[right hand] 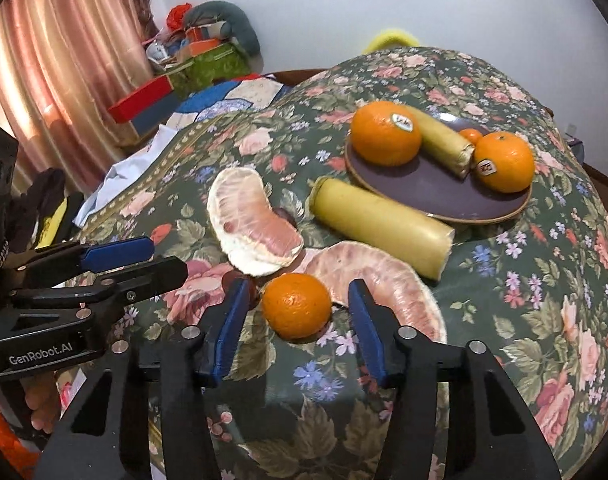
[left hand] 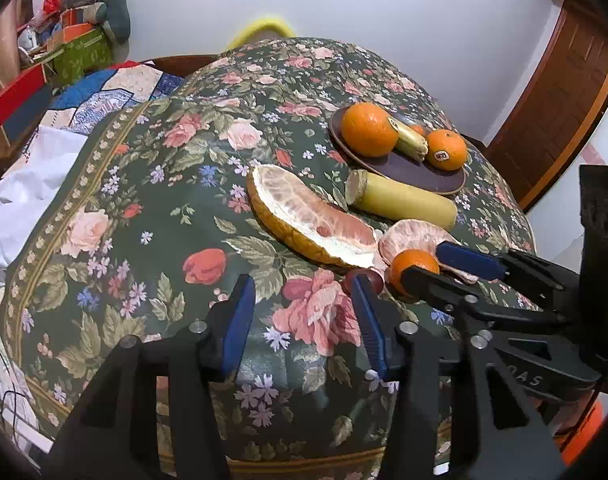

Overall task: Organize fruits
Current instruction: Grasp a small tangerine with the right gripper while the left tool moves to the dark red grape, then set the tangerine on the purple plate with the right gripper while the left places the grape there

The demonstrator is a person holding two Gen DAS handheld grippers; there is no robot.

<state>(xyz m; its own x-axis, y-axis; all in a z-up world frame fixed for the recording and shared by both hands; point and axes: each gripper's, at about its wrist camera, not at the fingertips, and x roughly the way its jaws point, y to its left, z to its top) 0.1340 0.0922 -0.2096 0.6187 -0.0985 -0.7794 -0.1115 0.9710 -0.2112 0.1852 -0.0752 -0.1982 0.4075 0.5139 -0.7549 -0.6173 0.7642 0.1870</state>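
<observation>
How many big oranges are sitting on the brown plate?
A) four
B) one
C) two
C: two big oranges sit on the brown plate, one at each end of a yellow-green stick, with a much smaller orange fruit behind them.

The desk (right hand: 503,320) wears a dark green cloth patterned with pink roses and small blue flowers. A dark purple plate (right hand: 423,196) carries bright orange oranges (right hand: 385,134). The sugarcane piece (right hand: 379,226) is pale yellow-green, the pomelo segment (right hand: 252,224) pinkish white. Each hand-held gripper (right hand: 298,312) is black with blue pads.
</observation>
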